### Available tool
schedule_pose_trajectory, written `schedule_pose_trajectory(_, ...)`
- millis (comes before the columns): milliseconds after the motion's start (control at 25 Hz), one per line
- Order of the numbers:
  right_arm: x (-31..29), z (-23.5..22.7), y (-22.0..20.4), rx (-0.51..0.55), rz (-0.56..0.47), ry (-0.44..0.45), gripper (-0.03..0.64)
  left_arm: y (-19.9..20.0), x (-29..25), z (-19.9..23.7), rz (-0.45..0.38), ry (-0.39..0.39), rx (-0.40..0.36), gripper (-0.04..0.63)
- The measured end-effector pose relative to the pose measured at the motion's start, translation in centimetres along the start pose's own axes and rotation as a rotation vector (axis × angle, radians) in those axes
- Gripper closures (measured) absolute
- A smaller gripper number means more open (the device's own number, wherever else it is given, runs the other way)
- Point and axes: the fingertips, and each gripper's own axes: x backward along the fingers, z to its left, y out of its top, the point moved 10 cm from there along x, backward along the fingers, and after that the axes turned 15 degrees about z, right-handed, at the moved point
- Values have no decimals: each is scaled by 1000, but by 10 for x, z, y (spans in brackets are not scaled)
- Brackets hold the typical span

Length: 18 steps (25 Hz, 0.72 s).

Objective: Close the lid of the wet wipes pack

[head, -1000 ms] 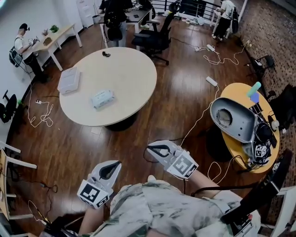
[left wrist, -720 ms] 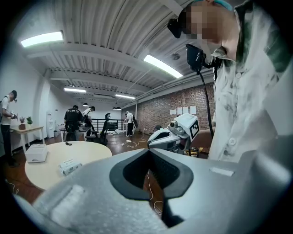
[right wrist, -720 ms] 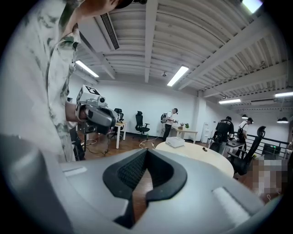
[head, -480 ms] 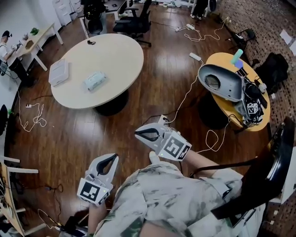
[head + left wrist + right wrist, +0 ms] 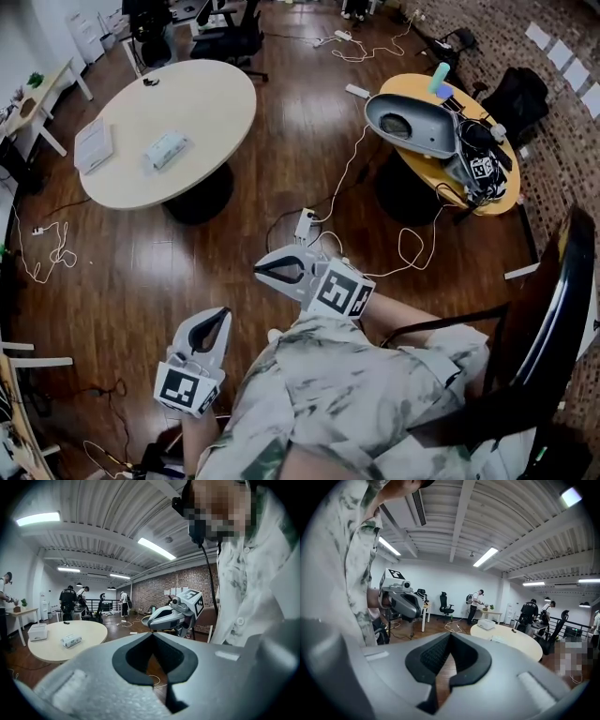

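Note:
The wet wipes pack [image 5: 167,148] lies on the round beige table [image 5: 202,103] at the far upper left of the head view, well away from both grippers. It also shows small in the left gripper view as a pale pack [image 5: 71,641]; its lid is too small to make out. My left gripper [image 5: 223,315] hangs low near my body with its jaws together and nothing in them. My right gripper [image 5: 259,271] is held above the wooden floor, also shut and empty. Each gripper view shows its own closed jaws [image 5: 151,637] [image 5: 450,635] and the other gripper beyond them.
A white box [image 5: 94,145] sits on the table left of the pack. An orange side table [image 5: 427,155] holds a grey shell and gear at the upper right. Cables [image 5: 412,253] and a power strip [image 5: 305,225] lie on the floor. A dark chair [image 5: 553,309] stands to my right.
The head view has swung, so the round table has slid towards the upper left and the orange table towards the middle. Both grippers stay shut near my body.

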Motion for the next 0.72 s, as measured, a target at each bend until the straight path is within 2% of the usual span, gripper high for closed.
schedule_pose_trajectory(360, 36, 20, -8, 32, -35, 27, 611, 6, -8, -42, -3, 5, 0, 594)
schedule_pose_trajectory(720, 114, 30, -60, 47, -47, 71, 611, 30, -49, -127, -22, 36, 32, 594)
